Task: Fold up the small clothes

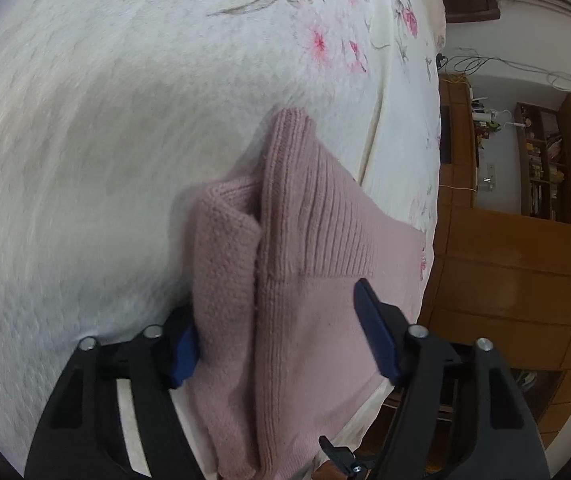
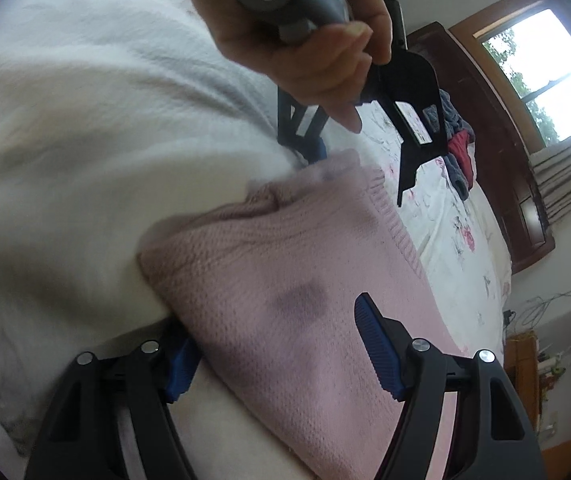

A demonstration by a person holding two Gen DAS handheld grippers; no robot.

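A big white bed cover with pink flowers printed on it fills most of both views. It is soft and flat, so it makes a good place to fold on.

On the bed cover lies a small pink knitted sweater. It sits near the right edge of the bed in the left wrist view, with brown wooden shelves and cupboards past that edge. The sweater is bunched into thick folds, and its ribbed band points to the far side. It looks partly folded, not yet neat.

The left gripper, black with blue pads, has its two fingers spread wide apart. The sweater lies between them, with the left pad tucked against the cloth. The pads are not pressed together, so I think it is not gripping, just sitting around the cloth.

The right gripper looks the same. Its fingers are wide apart too, one on each side of the sweater's near end. Maybe both are placed so to take hold of the cloth at two spots and keep it even, but that is a guess.

In the right wrist view a bare hand holds the grey handle of the left gripper at the far end of the sweater. Far off, by a dark wooden headboard, sits a little pile of blue and red clothes.
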